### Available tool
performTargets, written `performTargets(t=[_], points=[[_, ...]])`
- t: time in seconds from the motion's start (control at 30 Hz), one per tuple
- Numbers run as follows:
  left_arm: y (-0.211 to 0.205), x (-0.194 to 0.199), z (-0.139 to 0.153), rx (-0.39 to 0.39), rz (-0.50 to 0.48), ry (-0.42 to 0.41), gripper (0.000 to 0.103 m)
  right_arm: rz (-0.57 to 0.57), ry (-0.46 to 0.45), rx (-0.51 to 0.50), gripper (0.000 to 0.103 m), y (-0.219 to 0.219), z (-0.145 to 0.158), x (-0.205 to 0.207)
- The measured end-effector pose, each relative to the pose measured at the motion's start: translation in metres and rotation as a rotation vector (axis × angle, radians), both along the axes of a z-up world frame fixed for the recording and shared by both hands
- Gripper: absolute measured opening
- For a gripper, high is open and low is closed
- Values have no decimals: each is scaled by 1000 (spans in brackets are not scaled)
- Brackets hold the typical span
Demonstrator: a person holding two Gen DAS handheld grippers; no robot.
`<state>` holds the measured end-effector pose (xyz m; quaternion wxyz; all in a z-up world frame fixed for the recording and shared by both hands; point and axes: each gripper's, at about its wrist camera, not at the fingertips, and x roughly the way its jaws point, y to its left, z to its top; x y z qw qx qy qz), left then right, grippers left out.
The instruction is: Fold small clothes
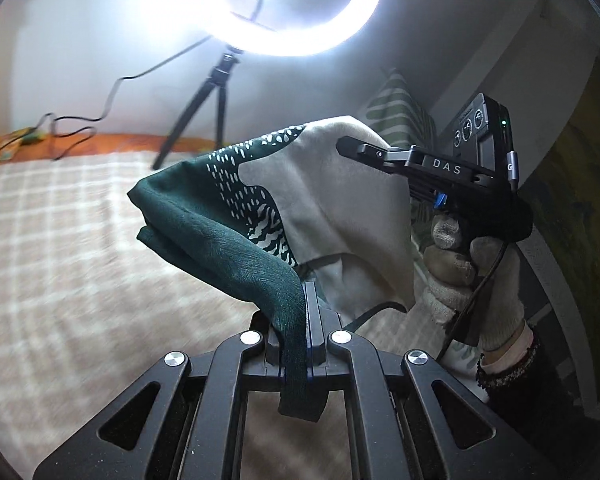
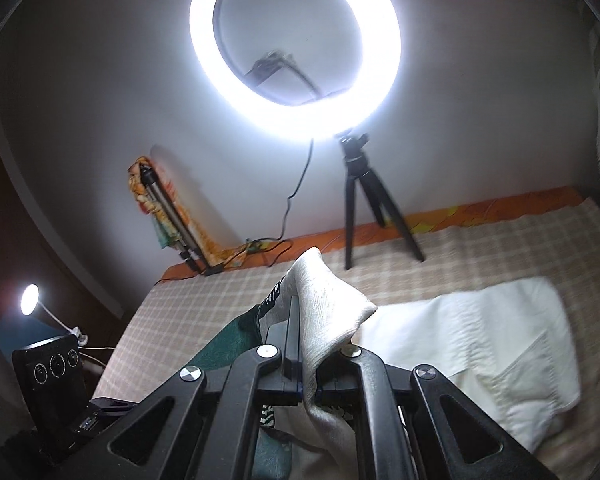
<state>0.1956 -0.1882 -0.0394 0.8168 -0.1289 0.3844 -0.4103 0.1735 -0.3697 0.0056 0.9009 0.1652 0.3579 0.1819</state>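
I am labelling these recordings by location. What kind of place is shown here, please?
Most likely a bedroom at home, set up for filming. A bed with a checked cover stands against a plain wall, a lit ring light on a small tripod stands on it, and a folded white garment lies on the cover.

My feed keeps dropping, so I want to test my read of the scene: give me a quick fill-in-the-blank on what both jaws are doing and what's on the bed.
1. The left gripper is shut on the ____ green part of the garment.
2. The right gripper pinches the garment's ____ part.
3. Behind the garment, a ring light stands on a black ____.
4. A folded ____ cloth lies on the checked bedcover.

Missing words: dark; cream; tripod; white
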Motion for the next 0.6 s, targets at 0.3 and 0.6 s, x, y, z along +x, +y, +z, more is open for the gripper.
performTargets(t=[0.3, 0.6], points=[[-61, 39, -9, -11, -34, 5, 4, -95, 6, -47, 1, -73, -3, 25], [-98, 48, -50, 30, -56, 57, 4, -137, 76, -126, 1, -112, -37, 47]])
